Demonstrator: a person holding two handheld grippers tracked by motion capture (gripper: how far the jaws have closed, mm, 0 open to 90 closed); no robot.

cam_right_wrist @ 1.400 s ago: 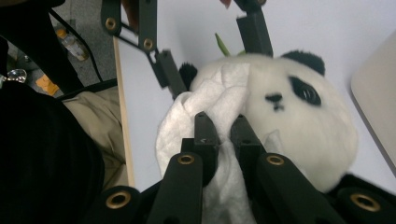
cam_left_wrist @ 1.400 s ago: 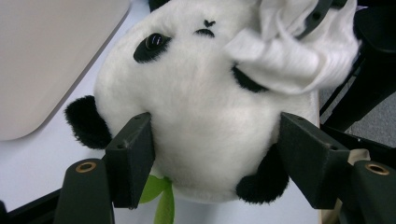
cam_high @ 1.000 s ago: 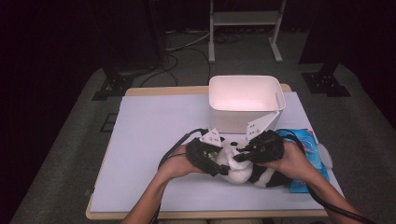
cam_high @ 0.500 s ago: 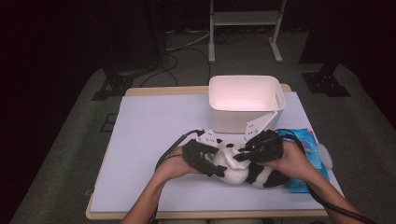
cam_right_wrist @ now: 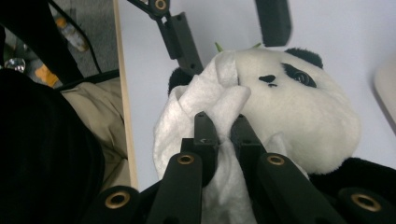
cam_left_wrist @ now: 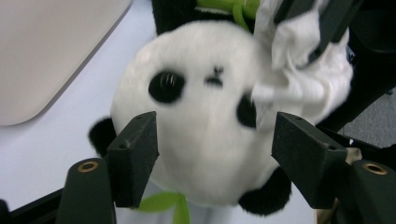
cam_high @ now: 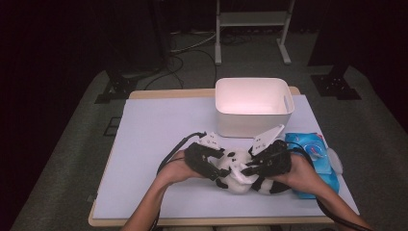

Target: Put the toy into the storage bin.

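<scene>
1. Compared with a second earlier, little had changed: both hands stayed almost in place at the near middle of the surface, and the panda plush toy lay in the same spot between them, just in front of the white bin.
2. The left hand-held gripper stood part open, its two pads on either side of the panda's head; whether they actually pressed the fur could not be told.
3. The right hand-held gripper was clamped nearly shut on a white cloth, which lay bunched against the panda's cheek.
4. By my reading, the wiping of the toy's face was under way and not finished, with the left gripper there to brace the head.
5. To the left, the surface lay open and offered plenty of room for moving.
6. Ahead, the bin wall stood near the grippers and limited any forward sweep.
7. To the right, a blue wipes packet lay just beside the right hand, close to the right edge.
8. The near edge ran just behind both forearms, so pulling back had little margin.
</scene>
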